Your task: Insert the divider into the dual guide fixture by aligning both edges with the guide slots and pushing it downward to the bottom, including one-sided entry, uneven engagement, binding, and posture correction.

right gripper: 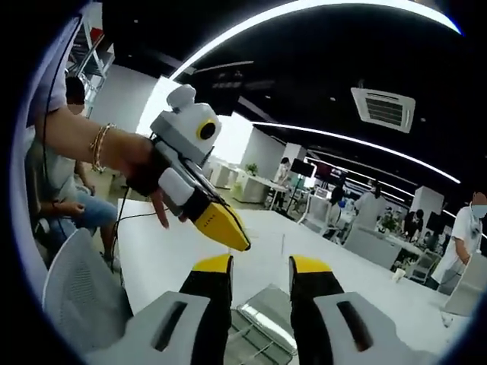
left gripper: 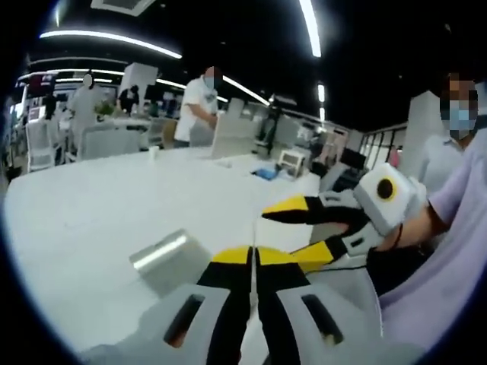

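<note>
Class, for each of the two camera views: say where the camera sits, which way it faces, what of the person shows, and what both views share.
Left gripper view: rides the left gripper, fingers together, facing across the white table past a metal block; the right gripper and a lilac sleeve enter from the right.
Right gripper view: rides the right gripper, fingers apart, facing over the table; the left gripper and a braceleted hand enter from the left.
Shared: the table, the metal block, each other's gripper.
</note>
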